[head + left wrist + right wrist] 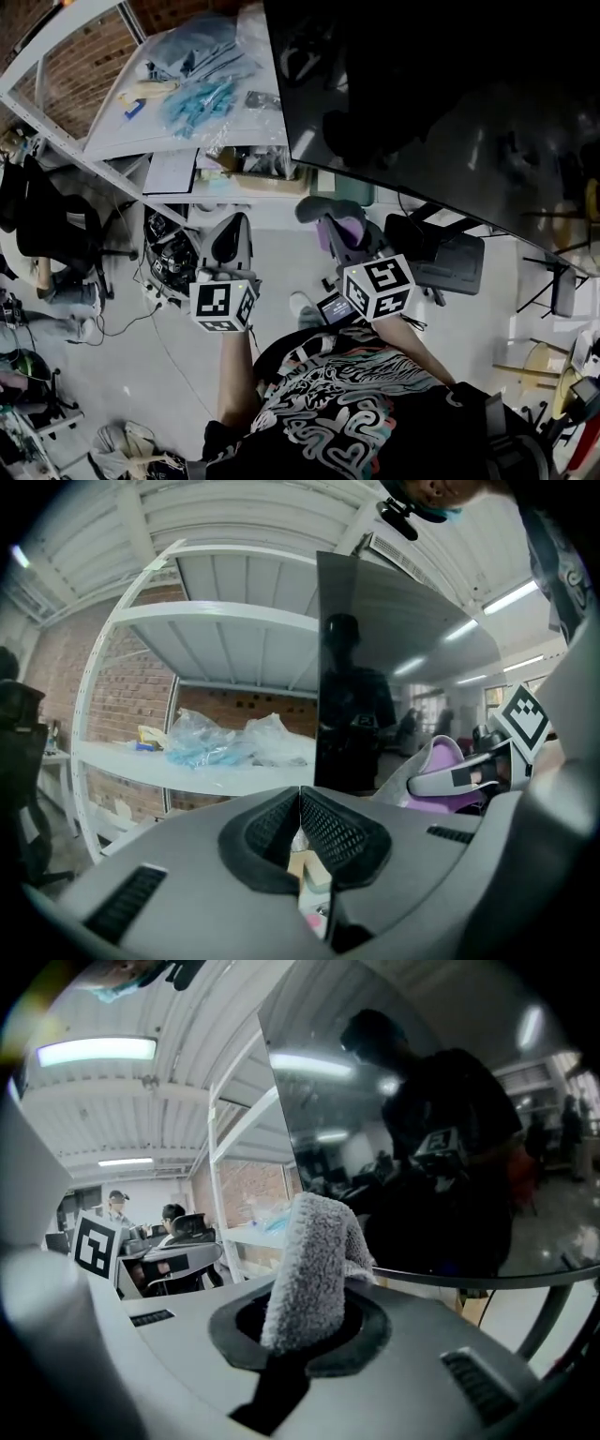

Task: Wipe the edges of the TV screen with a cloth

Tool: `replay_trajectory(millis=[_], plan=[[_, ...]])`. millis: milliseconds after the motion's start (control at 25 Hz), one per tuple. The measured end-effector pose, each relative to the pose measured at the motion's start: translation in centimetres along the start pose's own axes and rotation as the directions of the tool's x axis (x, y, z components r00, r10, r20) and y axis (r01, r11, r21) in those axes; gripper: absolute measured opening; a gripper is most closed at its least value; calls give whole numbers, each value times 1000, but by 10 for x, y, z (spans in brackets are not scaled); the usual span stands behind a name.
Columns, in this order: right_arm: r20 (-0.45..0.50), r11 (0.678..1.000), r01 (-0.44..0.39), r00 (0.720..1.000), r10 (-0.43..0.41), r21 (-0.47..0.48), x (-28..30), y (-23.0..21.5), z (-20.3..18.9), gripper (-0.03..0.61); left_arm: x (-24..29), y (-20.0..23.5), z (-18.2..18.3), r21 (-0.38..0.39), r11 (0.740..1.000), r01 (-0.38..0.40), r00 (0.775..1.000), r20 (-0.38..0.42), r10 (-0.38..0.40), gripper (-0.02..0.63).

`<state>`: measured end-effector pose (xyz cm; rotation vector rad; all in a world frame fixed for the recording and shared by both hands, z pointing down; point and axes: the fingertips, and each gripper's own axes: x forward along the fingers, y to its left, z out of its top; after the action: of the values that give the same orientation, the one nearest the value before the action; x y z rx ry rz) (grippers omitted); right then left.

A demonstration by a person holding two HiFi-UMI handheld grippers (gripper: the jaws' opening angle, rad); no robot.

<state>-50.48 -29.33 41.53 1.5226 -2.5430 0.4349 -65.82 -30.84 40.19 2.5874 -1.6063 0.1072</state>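
Now, with your right gripper (307,1324) clamped on the grey cloth (314,1260) near the lower edge of the TV screen (431,1147) and your left gripper (300,822) closed and empty, press the cloth's tip flat and trace the rim slowly.

two tongs (232,223) (330,221), one cloth (309,1269), one tv screen (450,103).

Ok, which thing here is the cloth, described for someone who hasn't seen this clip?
Find the big dark TV screen beside the white shelving. Near its lower edge is the right gripper, and the cloth is the fuzzy wad clamped between its jaws. The left gripper beside it is shut and empty.
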Motion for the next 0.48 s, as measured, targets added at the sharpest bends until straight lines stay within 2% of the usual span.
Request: replay_trajectory(millis=[200,480], plan=[[57,999,-23,998,25,-30,-64,17,2,61,-45,-48,4,13,1000,-7,1000,10,7,18],[106,998,-30,994,37,-62,-156,31,-8,60,-118,-112,8,68,997,-36,999,12,35,18]])
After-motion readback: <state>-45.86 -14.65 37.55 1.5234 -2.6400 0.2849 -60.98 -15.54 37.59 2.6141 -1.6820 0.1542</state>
